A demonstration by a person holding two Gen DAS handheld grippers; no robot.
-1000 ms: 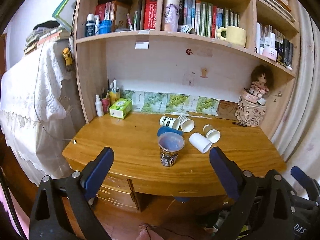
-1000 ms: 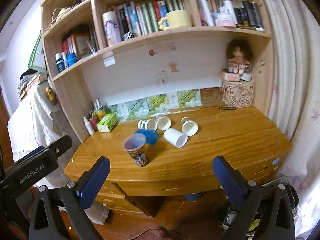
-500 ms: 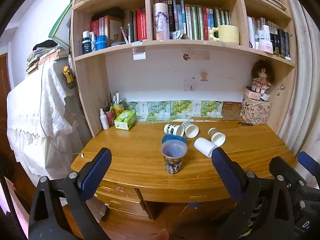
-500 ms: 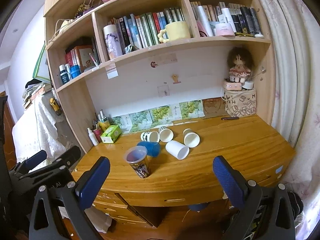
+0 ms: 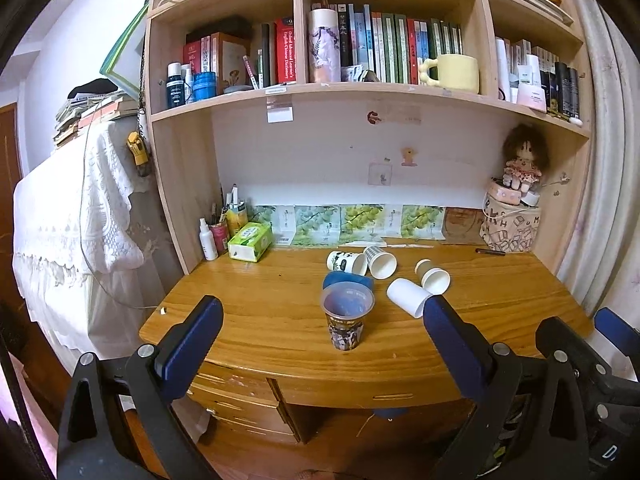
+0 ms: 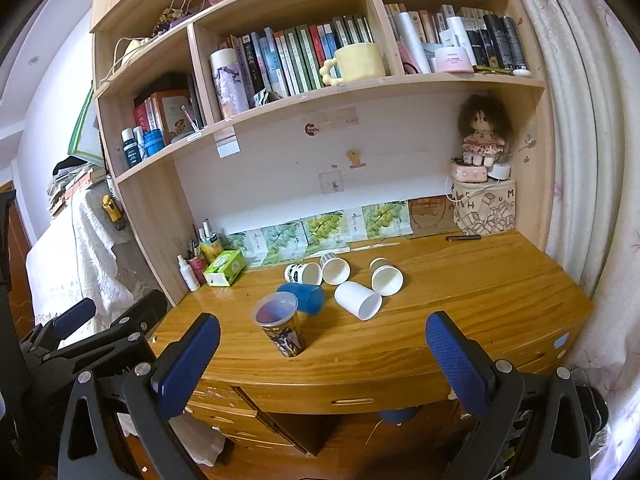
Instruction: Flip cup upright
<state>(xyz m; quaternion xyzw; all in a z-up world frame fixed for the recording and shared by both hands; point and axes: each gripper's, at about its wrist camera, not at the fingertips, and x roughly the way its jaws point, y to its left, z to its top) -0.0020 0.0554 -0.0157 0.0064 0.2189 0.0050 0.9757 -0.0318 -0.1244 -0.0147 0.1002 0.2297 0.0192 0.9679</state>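
A printed plastic cup (image 5: 346,317) (image 6: 280,323) stands upright near the front of the wooden desk (image 5: 248,312) (image 6: 480,296). Behind it a blue cup (image 5: 347,280) (image 6: 302,297) lies on its side. A white paper cup (image 5: 407,295) (image 6: 357,300) lies to its right, with a panda-print cup (image 5: 346,261) (image 6: 303,272) and two more paper cups (image 5: 379,262) (image 6: 386,276) lying behind. My left gripper (image 5: 322,350) and right gripper (image 6: 320,360) are both open and empty, held in front of the desk edge, apart from the cups.
A green tissue box (image 5: 250,241) (image 6: 225,267) and small bottles (image 5: 208,239) stand at the desk's back left. A patterned bag with a doll (image 5: 512,222) (image 6: 483,205) stands at the back right. Shelves of books hang above. Drawers (image 6: 352,400) sit below the desk front.
Both grippers have drawn back and risen a little from the desk, so the cups look smaller. Both stay open. The cups have not moved.
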